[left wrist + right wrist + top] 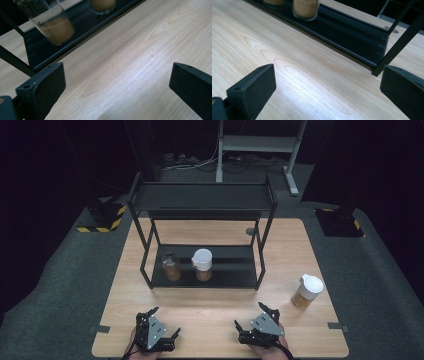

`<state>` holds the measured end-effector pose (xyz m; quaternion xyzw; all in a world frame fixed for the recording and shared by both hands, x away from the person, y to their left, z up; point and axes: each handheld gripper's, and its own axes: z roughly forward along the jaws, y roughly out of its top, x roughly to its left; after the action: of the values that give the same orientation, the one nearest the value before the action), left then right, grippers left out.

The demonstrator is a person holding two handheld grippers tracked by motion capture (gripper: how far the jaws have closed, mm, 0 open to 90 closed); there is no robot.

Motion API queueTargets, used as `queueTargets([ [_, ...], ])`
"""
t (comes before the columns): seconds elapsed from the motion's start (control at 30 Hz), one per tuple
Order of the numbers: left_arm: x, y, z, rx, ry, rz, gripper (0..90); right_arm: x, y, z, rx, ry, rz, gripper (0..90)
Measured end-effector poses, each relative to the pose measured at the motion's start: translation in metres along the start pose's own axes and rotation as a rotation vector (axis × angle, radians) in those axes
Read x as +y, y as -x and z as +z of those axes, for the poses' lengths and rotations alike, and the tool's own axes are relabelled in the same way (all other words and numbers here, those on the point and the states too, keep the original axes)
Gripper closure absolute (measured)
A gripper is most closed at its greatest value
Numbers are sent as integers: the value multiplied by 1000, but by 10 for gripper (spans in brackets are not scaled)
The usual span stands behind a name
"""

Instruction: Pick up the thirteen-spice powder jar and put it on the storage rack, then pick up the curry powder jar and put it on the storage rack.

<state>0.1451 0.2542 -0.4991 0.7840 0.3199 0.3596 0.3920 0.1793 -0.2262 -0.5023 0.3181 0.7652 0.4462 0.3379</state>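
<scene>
A black two-tier rack (pixel 202 197) stands mid-table. On its lower shelf (pixel 235 270) are a lidless glass jar of brown powder (pixel 171 266) and a white-lidded jar (pixel 203 264). A third white-lidded jar (pixel 307 291) stands on the table at the right. My left gripper (pixel 166 321) and right gripper (pixel 250 315) rest near the front edge, both open and holding nothing. The left gripper (pixel 117 82) faces bare wood, with the lidless jar (pixel 53 25) ahead to its left. Bare wood also lies between the jaws of the right gripper (pixel 328 85), with a jar (pixel 305 8) on the shelf beyond.
The wooden table (pixel 220 310) has bare room between the rack and the grippers. The rack's thin black legs (pixel 397 47) stand at the shelf corners. Beyond the table are dark floor, a metal frame (pixel 260 145) and yellow-black striped bases (pixel 102 215).
</scene>
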Motion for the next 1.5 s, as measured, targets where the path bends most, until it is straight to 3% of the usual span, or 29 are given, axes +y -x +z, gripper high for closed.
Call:
queueTargets([
  [0.27, 3, 1, 2, -3, -16, 13, 10, 1, 0, 0, 6, -4, -8, 0],
  [0.5, 5, 1, 4, -4, -22, 28, 10, -5, 3, -3, 0, 24, 35, 0],
  [0.87, 8, 13, 5, 12, -39, 130, 10, -9, 12, -10, -1, 45, 49, 0],
  [1.5, 7, 10, 5, 3, -33, 121, 10, -17, 30, -32, -63, 82, 95, 0],
])
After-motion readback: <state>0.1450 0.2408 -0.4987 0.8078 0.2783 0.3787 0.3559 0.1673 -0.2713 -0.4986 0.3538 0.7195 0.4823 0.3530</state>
